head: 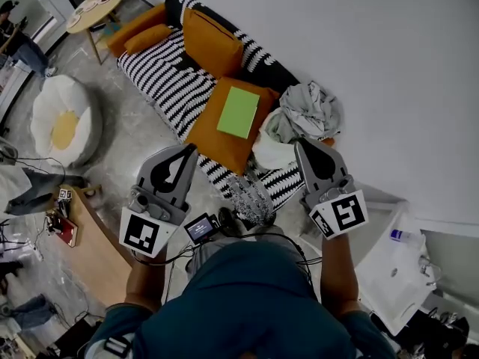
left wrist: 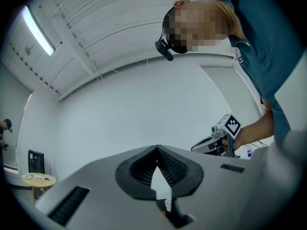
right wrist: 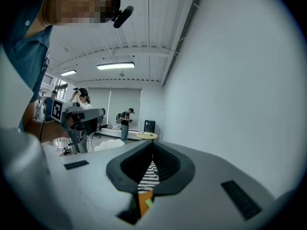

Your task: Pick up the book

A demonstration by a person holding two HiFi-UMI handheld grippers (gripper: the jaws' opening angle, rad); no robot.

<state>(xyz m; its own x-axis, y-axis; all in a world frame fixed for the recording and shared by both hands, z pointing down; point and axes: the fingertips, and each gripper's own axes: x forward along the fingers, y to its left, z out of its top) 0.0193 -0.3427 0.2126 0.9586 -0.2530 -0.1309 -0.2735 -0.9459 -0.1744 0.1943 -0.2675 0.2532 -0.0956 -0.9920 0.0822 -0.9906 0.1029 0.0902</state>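
Observation:
A green book (head: 238,111) lies flat on an orange cushion (head: 224,137) on the black-and-white striped sofa (head: 161,69). Both grippers hang in the air nearer to me than the book, apart from it. My left gripper (head: 191,148) is to the book's lower left, its jaws shut with nothing in them. My right gripper (head: 301,143) is to the book's lower right, also shut and empty. In the right gripper view a sliver of the green book (right wrist: 149,202), orange cushion and striped fabric shows through the slot behind the shut jaws (right wrist: 152,145). The left gripper (left wrist: 157,150) faces a bare white wall.
A heap of grey and white clothes (head: 303,114) lies on the sofa right of the book. More orange cushions (head: 212,42) sit further along. A white beanbag (head: 63,122), a round side table (head: 93,7) and a wooden table (head: 93,241) stand on the left. People stand far off (right wrist: 125,121).

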